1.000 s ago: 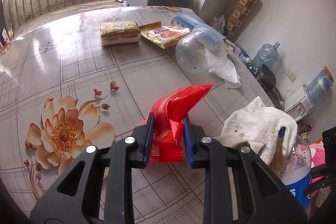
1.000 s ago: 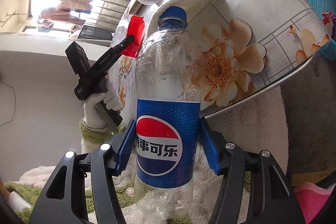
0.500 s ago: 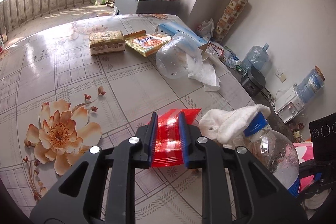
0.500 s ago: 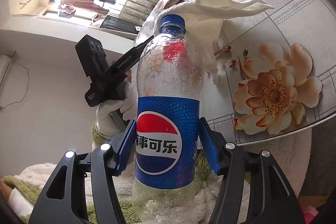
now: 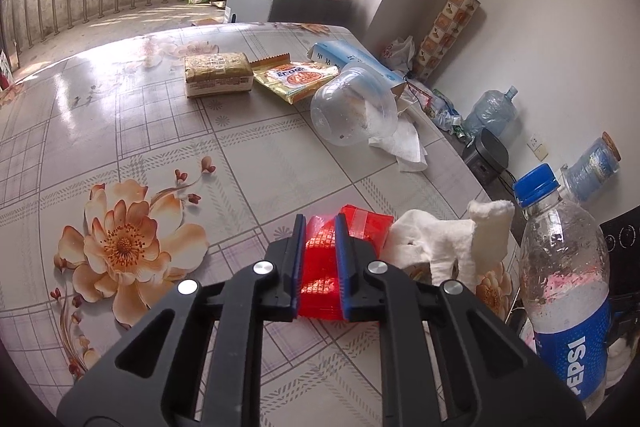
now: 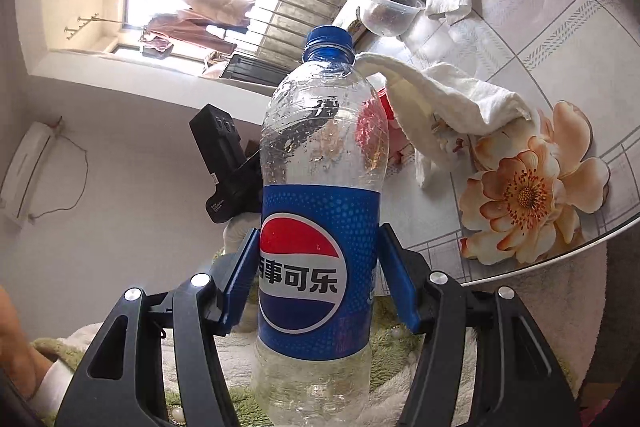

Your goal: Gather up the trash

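My left gripper (image 5: 320, 223) is shut on a red plastic wrapper (image 5: 322, 267), held low over the flowered table (image 5: 160, 147). My right gripper (image 6: 318, 259) is shut on an empty Pepsi bottle (image 6: 320, 235) with a blue cap, held upright beside the table's edge; the bottle also shows in the left wrist view (image 5: 568, 291). A crumpled white cloth (image 5: 444, 243) lies on the table between the wrapper and the bottle, and shows in the right wrist view (image 6: 452, 99).
Farther on the table lie a clear plastic bowl (image 5: 352, 107) on its side, white tissue (image 5: 404, 143), a yellow snack packet (image 5: 296, 79), a wrapped brown block (image 5: 218, 79) and a blue box (image 5: 352, 59). Water jugs (image 5: 490, 111) stand on the floor at the right.
The left gripper has lowered and the red wrapper now lies flatter toward the table. The bottle has come up closer beside the white cloth, standing taller in the left wrist view.
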The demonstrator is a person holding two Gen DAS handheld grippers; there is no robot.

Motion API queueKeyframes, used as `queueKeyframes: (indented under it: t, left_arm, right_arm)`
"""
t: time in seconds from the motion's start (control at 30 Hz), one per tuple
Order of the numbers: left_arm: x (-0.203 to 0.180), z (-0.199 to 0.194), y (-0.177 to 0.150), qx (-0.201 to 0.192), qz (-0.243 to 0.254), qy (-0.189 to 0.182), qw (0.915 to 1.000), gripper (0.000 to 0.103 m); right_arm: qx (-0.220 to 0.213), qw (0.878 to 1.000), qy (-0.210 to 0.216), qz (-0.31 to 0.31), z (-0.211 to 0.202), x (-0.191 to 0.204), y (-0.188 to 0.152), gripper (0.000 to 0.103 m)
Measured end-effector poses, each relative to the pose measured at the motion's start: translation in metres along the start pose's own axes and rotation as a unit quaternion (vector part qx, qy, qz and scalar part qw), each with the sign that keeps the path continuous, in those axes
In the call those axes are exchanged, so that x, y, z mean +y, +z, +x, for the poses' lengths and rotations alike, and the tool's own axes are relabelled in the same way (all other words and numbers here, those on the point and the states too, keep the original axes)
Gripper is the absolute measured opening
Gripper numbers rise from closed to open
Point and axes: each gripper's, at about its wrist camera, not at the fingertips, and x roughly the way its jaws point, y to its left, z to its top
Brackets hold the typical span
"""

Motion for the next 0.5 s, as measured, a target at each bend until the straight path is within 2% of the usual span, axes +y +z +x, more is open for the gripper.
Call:
queueKeyframes:
  t: [0.13, 0.23, 0.37, 0.5]
  left_arm:
    - [0.003, -0.005, -0.001, 0.0, -0.006, 0.005, 1.0, 0.012]
    - [0.003, -0.011, -0.002, -0.003, -0.004, 0.005, 1.0, 0.012]
    - [0.0, -0.014, -0.003, 0.0, 0.0, -0.003, 1.0, 0.012]
    - [-0.014, -0.011, -0.003, 0.009, 0.012, -0.027, 0.9995, 0.013]
  right_arm:
    - [0.013, 0.999, 0.029, -0.025, 0.024, 0.02, 0.014, 0.058]
    - [0.005, 0.999, 0.034, -0.041, 0.026, 0.031, 0.024, 0.058]
    - [-0.035, 0.999, 0.006, -0.033, 0.002, 0.02, 0.031, 0.058]
    - [-0.077, 0.996, -0.043, 0.003, -0.026, -0.008, 0.032, 0.058]
